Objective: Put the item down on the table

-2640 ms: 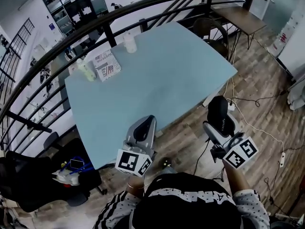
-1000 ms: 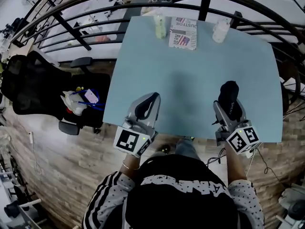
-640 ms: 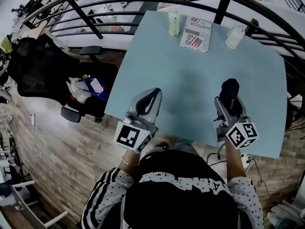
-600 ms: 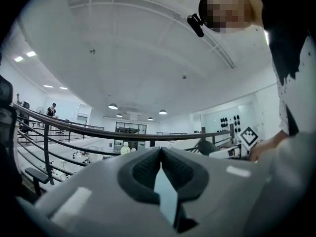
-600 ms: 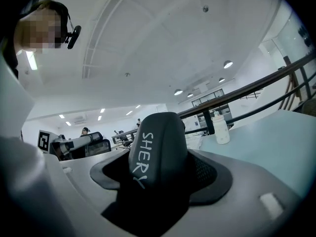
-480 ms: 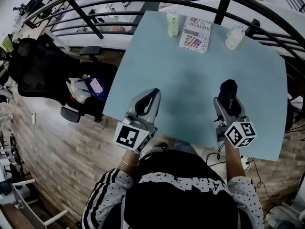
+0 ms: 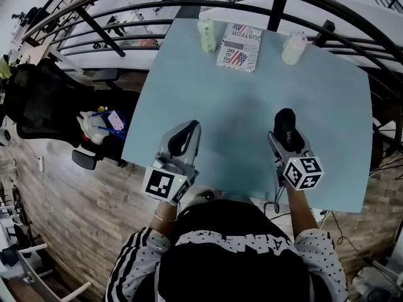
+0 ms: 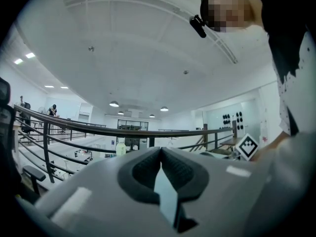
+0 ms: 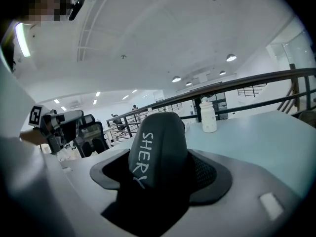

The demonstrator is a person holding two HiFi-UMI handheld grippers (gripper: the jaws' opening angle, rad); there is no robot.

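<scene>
A black oblong item with white lettering (image 7: 286,128) (image 9: 157,147) sticks out of my right gripper (image 7: 284,131) (image 9: 163,169), whose jaws are shut on it, above the near right part of the light blue table (image 7: 252,99). My left gripper (image 7: 182,137) (image 8: 161,154) hovers over the table's near left edge with its pads pressed together and nothing between them.
At the table's far edge stand a pale green bottle (image 7: 206,35), a printed box (image 7: 239,47) and a white bottle (image 7: 293,48) (image 9: 209,116). A dark curved railing (image 7: 189,8) runs behind the table. A black office chair (image 7: 44,109) stands left of it on the wooden floor.
The view has swung from the table's corner to face it squarely. Both grippers now hang over the table's near edge, and the right one still holds the black item.
</scene>
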